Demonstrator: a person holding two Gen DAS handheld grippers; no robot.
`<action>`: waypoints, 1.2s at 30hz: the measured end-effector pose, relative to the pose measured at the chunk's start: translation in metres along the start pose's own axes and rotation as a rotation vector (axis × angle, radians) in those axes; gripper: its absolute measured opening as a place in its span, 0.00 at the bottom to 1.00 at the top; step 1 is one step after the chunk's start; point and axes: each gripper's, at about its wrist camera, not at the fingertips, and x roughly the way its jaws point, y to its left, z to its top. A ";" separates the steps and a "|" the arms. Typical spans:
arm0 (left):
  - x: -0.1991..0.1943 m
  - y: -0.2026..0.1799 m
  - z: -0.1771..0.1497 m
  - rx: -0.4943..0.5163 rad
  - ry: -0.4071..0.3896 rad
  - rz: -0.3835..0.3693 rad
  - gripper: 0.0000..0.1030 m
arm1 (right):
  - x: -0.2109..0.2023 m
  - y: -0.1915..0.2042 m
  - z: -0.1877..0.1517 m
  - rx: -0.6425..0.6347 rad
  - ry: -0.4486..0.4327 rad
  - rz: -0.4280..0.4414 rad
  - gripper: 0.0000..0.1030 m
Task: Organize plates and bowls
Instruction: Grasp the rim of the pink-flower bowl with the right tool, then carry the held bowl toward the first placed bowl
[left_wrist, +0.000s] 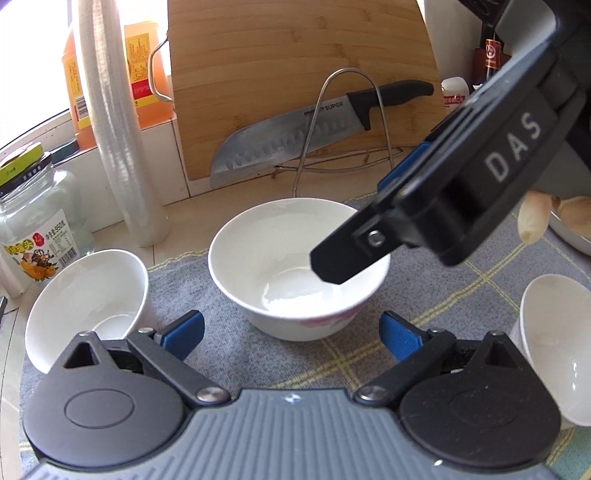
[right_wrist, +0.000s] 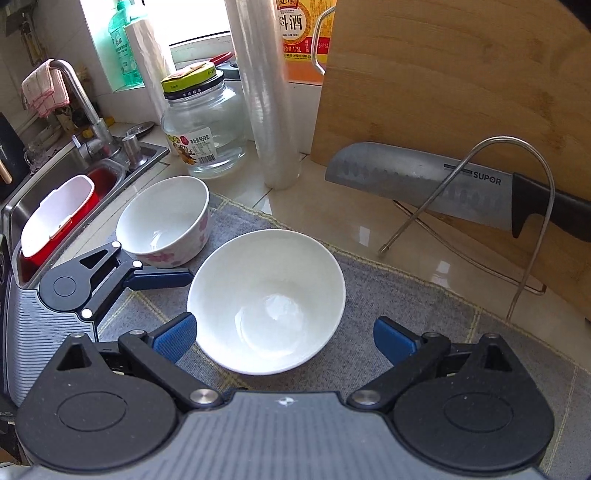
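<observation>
White bowl (right_wrist: 266, 299) between the blue pads (right_wrist: 175, 338) of the black-and-grey right gripper (right_wrist: 284, 341), left of it a white bowl with pink flowers (right_wrist: 166, 221), both on a grey cloth with yellow checks (right_wrist: 406, 332), tan bamboo board (right_wrist: 461, 92) beyond.

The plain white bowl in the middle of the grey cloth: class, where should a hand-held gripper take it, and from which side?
Grip the plain white bowl by its thin rim wall, probably from above on the near side, one finger inside and one outside. It sits upright and looks too wide to span.
</observation>
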 end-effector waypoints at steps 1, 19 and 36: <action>0.001 0.000 0.000 0.001 -0.002 -0.001 0.97 | 0.003 -0.001 0.001 -0.001 0.005 0.006 1.00; 0.009 0.002 0.006 0.013 -0.016 -0.032 0.87 | 0.031 0.000 0.018 -0.042 0.035 0.043 0.86; 0.004 0.000 0.006 0.039 -0.016 -0.039 0.84 | 0.038 -0.008 0.022 -0.022 0.052 0.064 0.79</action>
